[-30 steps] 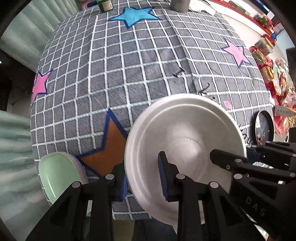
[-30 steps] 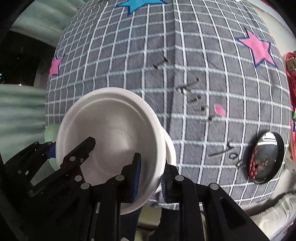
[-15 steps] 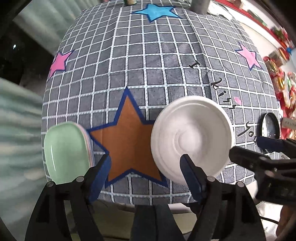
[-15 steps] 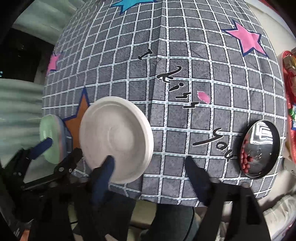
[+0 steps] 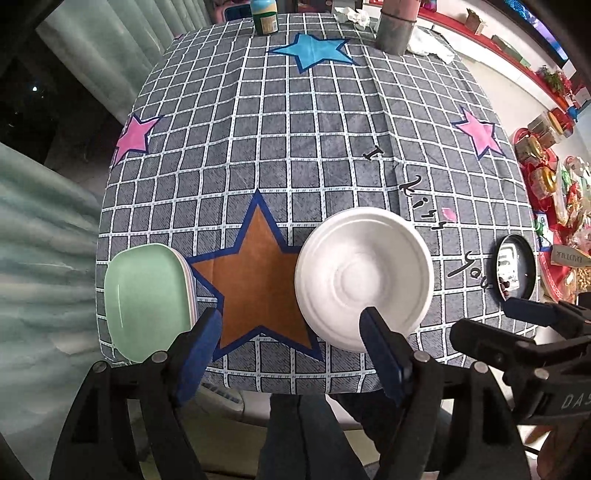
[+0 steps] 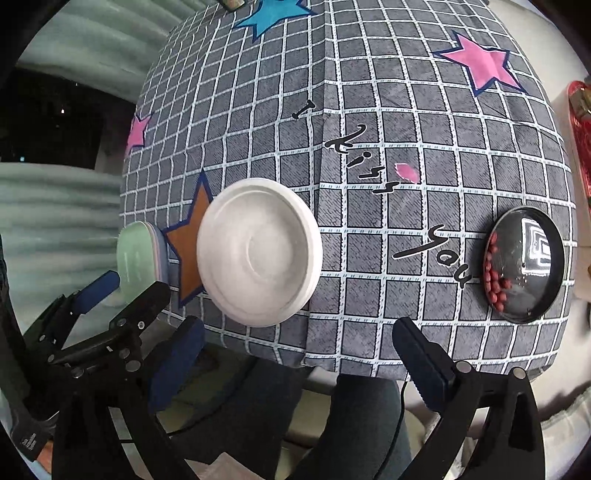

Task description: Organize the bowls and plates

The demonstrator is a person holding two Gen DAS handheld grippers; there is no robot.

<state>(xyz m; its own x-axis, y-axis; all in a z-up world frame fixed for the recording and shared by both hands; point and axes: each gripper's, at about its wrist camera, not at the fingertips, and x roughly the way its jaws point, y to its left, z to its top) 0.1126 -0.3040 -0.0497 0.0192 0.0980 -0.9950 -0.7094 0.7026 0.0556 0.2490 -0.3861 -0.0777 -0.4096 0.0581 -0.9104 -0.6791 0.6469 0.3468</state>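
A stack of white bowls [image 5: 364,282] sits near the front edge of the checked tablecloth; it also shows in the right wrist view [image 6: 258,251]. A stack of plates with a green one on top [image 5: 146,299] lies at the front left corner, also seen in the right wrist view [image 6: 138,254]. My left gripper [image 5: 291,354] is open and empty, back from the table edge between the two stacks. My right gripper [image 6: 299,365] is open and empty, below the front edge and right of the bowls.
A black dish with red bits [image 6: 524,269] sits at the front right, also in the left wrist view [image 5: 515,273]. A jar [image 5: 264,16] and a grey cylinder [image 5: 395,26] stand at the far edge. Packaged goods [image 5: 546,177] lie on the right.
Both grippers were shut on the white bowls' rim a second ago. They have opened, let go, and pulled back from the table, leaving the bowls resting on the cloth.
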